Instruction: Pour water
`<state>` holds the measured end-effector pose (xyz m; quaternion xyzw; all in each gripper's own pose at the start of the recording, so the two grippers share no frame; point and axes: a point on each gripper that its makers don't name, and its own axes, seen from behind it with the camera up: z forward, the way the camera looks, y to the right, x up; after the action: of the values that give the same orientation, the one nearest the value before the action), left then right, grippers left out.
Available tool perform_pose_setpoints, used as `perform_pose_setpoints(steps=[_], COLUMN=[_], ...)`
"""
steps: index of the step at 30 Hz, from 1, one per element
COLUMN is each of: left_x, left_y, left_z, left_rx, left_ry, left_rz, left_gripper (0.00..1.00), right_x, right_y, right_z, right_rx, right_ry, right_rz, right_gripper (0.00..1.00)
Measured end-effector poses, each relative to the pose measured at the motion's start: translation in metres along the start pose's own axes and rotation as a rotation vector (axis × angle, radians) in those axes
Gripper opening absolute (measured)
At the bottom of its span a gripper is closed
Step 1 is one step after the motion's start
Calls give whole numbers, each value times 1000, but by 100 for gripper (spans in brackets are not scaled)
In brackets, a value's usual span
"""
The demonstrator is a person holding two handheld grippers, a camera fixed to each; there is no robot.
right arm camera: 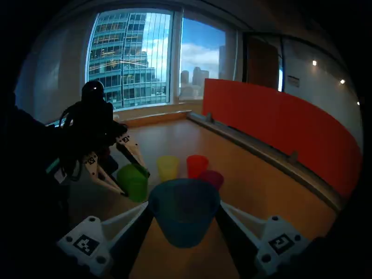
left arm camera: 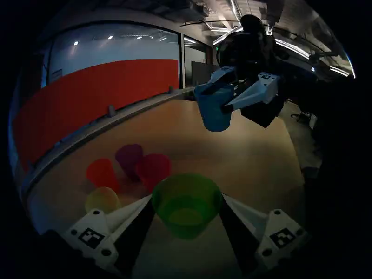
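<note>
- Fingers of the left gripper (left arm camera: pixel 186 201) pinched a green cup (left arm camera: pixel 186 216), low by the table (left arm camera: pixel 251 153).
- Right gripper (right arm camera: pixel 184 204) clamped a blue cup (right arm camera: pixel 183 223) between both fingers, high and well apart from the green one.
- Water could spill on the table if the blue cup tipped before reaching the green rim; spare cups (left arm camera: pixel 139 165) stood near.

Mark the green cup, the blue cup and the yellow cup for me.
green cup (left arm camera: pixel 187 204), left gripper view, inside the rim.
blue cup (right arm camera: pixel 184 223), right gripper view, front wall.
yellow cup (right arm camera: pixel 168 169), right gripper view, outer wall.
</note>
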<state>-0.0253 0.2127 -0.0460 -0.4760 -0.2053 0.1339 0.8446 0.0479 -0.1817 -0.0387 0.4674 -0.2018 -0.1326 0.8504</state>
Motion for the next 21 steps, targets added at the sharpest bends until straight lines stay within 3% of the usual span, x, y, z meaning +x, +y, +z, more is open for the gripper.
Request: perform_pose_setpoints(steps=[21], left_x=[-31], left_y=[2], left_z=[17], left_rx=[-33], left_ry=[-102], left_rz=[-6], left_gripper=[88], right_x=[-63], right_y=[-11], right_z=[18], right_rx=[39], right_ry=[-125], right_rz=[4], right_gripper=[91])
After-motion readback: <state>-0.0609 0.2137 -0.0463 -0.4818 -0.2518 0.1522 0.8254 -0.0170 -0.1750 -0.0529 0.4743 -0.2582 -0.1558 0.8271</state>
